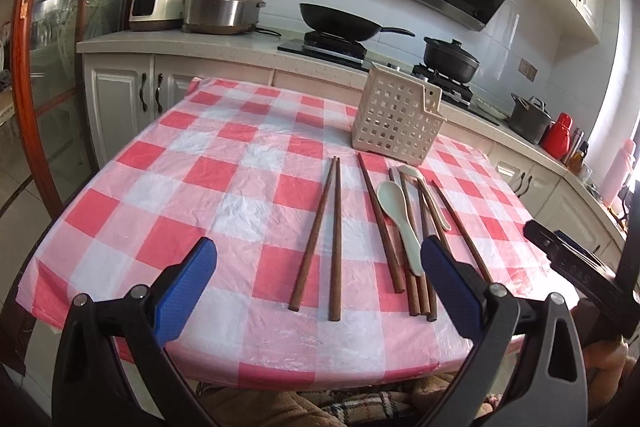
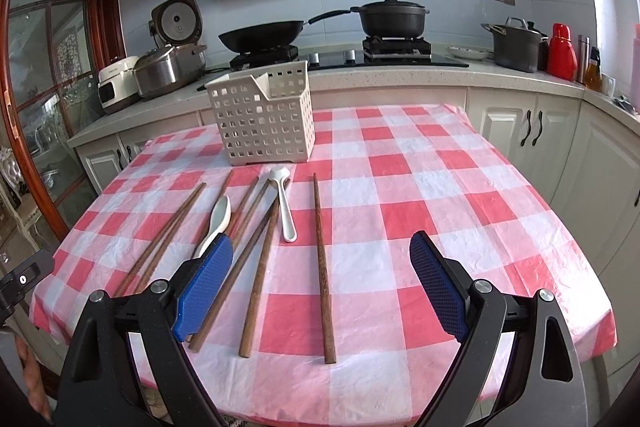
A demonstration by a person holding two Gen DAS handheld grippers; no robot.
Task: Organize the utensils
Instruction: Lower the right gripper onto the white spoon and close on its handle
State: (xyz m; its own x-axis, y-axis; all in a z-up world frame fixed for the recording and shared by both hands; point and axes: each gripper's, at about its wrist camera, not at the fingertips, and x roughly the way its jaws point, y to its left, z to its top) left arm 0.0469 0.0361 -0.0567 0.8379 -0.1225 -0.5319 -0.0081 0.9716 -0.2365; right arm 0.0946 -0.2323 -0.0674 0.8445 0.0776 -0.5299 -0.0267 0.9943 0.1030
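Both grippers hover at the near edge of the bench (image 1: 132,163), which is covered in a red-and-white checked plastic cloth. The left gripper (image 1: 318,265) has its jaws spread wide and holds nothing. The right gripper (image 2: 320,267) is likewise fully spread and empty.

Ahead of the left jaws, between the blue pads, lies a pair of dark brown wooden chopsticks (image 1: 324,231), side by side and converging at the far tips. Toward the right pad lies a cluster of further brown chopsticks (image 1: 416,247), with a pale green plastic spoon (image 1: 400,219) resting across them and a cream plastic spoon (image 1: 424,191) just beyond it. In the right wrist view, a single brown wooden chopstick (image 2: 322,259) lies apart, ahead of the right jaws and between the pads.

The white perforated plastic utensil basket (image 1: 396,117) stands upright beyond all the utensils and appears to hold none of them.

Judgement: sorting has not yet begun; this is the approach before a first pick. The next move calls for lowering one gripper over a chopstick shaft, closing squarely across it, then carrying it forward to the basket.
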